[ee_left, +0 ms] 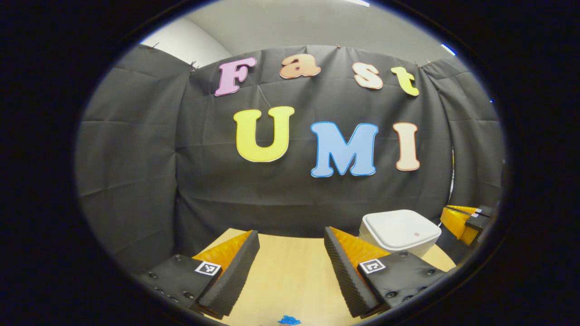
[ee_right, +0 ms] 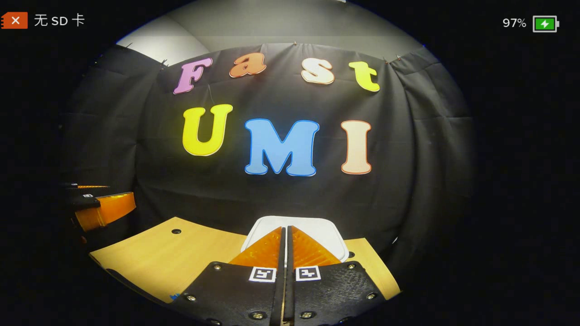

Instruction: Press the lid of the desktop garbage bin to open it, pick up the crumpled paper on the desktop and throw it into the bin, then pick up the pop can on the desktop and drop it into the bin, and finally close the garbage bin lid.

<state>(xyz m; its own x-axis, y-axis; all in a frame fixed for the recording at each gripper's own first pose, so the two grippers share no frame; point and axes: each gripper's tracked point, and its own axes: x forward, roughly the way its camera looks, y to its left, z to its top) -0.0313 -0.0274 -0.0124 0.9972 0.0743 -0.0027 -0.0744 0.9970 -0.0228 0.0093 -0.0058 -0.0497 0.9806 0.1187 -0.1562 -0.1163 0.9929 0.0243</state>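
Closest in the right gripper view, the right claw (ee_right: pixel 286 235) has its two wedge-shaped fingers pressed flat together, nothing between them, their tips pointing at the near edge of the garbage bin (ee_right: pixel 317 226) straight ahead and just below. That narrow, closed shape suits a poke: judged from the task, the joined tips are meant to act as a single blunt finger on the push-to-open lid, which looks shut at this moment. Whether the tips already touch the lid cannot be told.

In the left gripper view, the left claw (ee_left: pixel 292 242) stands wide, empty, its ribbed foam-like pads (ee_left: pixel 337 267) facing each other across a stretch of bare surface (ee_left: pixel 290 276). Held open and back like this, it seems ready to take the first piece of rubbish once the lid lifts. The bin (ee_left: pixel 401 228) sits ahead and to the right of this claw: a smooth, white, rounded-square box with a slightly domed lid and a small mark near its front rim. Beyond it, at the far right, the other claw shows.

The surface is pale wood-grain board with a small round hole (ee_right: pixel 176 231). A scrap of something blue (ee_left: pixel 289 320) lies just beneath the left claw; what it is cannot be told.
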